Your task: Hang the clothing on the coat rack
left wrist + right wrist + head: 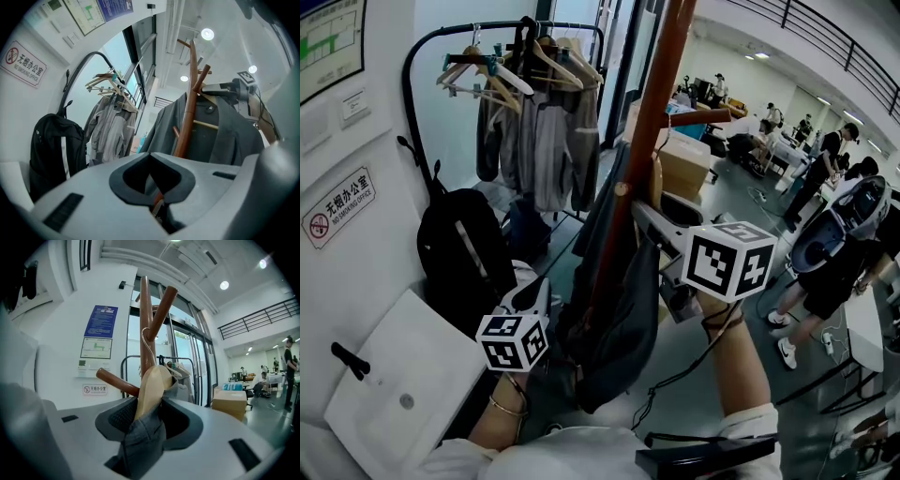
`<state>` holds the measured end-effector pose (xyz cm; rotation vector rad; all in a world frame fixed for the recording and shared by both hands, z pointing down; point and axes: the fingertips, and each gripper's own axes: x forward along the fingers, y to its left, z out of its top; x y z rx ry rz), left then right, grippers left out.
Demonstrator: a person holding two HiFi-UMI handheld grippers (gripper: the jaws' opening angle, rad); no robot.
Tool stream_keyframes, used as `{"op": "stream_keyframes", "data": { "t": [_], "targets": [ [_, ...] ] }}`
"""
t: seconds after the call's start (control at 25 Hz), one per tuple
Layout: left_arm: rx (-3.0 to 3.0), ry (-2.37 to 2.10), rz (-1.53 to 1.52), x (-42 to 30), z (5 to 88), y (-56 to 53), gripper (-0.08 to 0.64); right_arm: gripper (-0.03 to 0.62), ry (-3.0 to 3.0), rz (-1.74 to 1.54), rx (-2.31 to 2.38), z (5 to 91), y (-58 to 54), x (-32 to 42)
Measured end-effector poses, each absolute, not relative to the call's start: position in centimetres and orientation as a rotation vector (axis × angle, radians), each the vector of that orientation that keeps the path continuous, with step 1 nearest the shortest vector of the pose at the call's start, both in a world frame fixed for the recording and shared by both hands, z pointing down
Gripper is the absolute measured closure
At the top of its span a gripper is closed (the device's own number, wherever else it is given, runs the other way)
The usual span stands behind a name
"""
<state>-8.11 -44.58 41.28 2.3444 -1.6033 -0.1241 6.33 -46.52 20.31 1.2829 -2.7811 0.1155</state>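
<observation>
A brown wooden coat rack (652, 122) stands right in front of me. A dark grey garment (619, 319) hangs from it on a pale wooden hanger (150, 390), whose wire hook (145, 341) loops over the fork of a peg. My right gripper (647, 220) is up at the hanger's shoulder end. Its jaws stand open, with the hanger end and grey cloth (140, 441) between them and gaps at the sides. My left gripper (534, 291) is lower and to the left, beside the garment. It looks shut, with nothing seen in it (151, 173).
A black clothes rail (534, 112) with grey jackets on hangers stands behind the coat rack. A black backpack (464, 253) leans on the white wall at left, above a white panel (394, 384). A cardboard box (684, 159) and people at tables (825, 169) are on the right.
</observation>
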Motion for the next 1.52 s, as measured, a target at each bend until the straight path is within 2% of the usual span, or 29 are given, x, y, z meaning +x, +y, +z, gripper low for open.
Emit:
{"op": "stream_keyframes", "data": {
  "t": [0.44,0.96,1.0,1.08,1.52],
  "targets": [
    [2.363,-1.554,-0.079,-7.9,42.2,-43.3,0.552,0.408,-2.892,0.11,1.328,20.2,-44.3,7.5],
    [2.434,-1.439,-0.031,-6.0,42.9,-42.1,0.552,0.41,-2.99,0.389,1.562,24.1,-41.8,12.6],
    [2.436,-1.434,-0.03,-5.9,42.9,-42.0,0.552,0.414,-2.962,0.423,1.611,25.1,-41.9,13.2],
    [2.438,-1.431,-0.027,-5.9,43.0,-41.9,0.552,0.485,-2.878,0.45,1.724,27.1,-42.2,14.7],
    [2.423,-1.476,-0.042,-4.5,42.5,-40.9,0.552,0.56,-2.682,0.633,1.946,35.4,-41.7,19.0]
  ]
}}
